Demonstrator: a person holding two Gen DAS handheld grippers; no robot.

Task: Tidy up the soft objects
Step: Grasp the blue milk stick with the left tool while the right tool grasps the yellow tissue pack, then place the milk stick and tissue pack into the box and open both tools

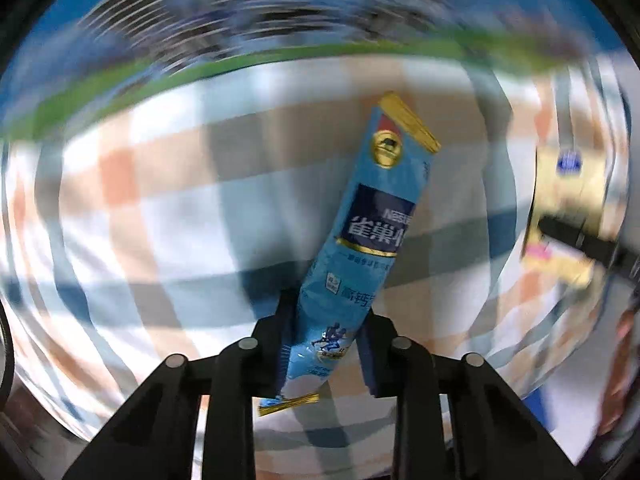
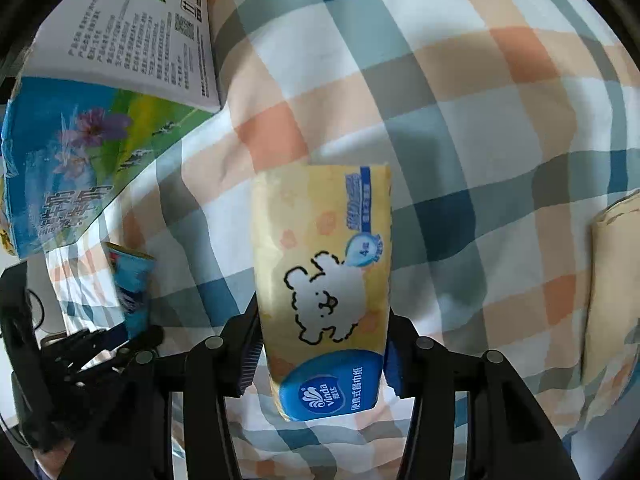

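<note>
My left gripper (image 1: 326, 320) is shut on a long blue Nestle sachet (image 1: 360, 240) with gold ends and holds it above the checked cloth; the view around it is blurred by motion. My right gripper (image 2: 320, 332) is shut on a yellow Vinda tissue pack (image 2: 324, 280) with a white bear drawing, held above the cloth. The left gripper (image 2: 100, 344) with the blue sachet (image 2: 134, 292) shows at the lower left of the right wrist view. The right gripper with the yellow pack (image 1: 560, 216) shows blurred at the right of the left wrist view.
A checked cloth (image 2: 460, 120) in blue, orange and white covers the surface. A printed cardboard box (image 2: 100, 92) with flowers stands at the upper left of the right wrist view. A beige soft pack (image 2: 612, 292) lies at its right edge.
</note>
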